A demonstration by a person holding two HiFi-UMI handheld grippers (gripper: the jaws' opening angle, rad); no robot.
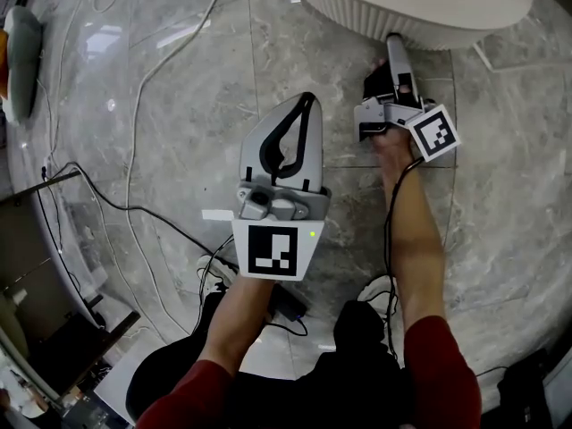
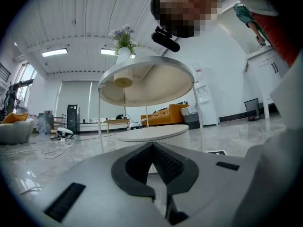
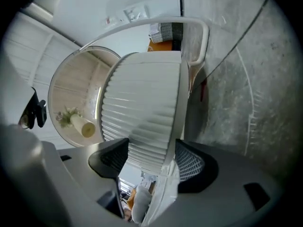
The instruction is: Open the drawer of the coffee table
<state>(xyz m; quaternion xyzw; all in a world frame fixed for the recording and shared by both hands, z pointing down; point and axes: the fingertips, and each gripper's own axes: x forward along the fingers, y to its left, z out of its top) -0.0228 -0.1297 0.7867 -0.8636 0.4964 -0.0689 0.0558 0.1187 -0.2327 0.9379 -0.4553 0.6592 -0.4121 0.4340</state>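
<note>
Showing: right tongs [image 3: 151, 156] facing the ribbed side wall of the low round coffee table [image 1: 420, 7], at the top edge of the head view.
Right tongs: spread wide, pads clear of the ribbing framed between them; nothing gripped.
Left tongs [image 2: 152, 148]: tips together, empty, held over the marble floor [image 1: 179, 105], well apart from the coffee table.
Drawer: no front, seam or handle to be made out; judged not yet opened.
Done: approach only.
Remaining: finding a hold on the drawer, closing on it, pulling it out.
Writing: none legible; black-and-white square markers on each cube [image 1: 273, 248] only; no brand visible.
</note>
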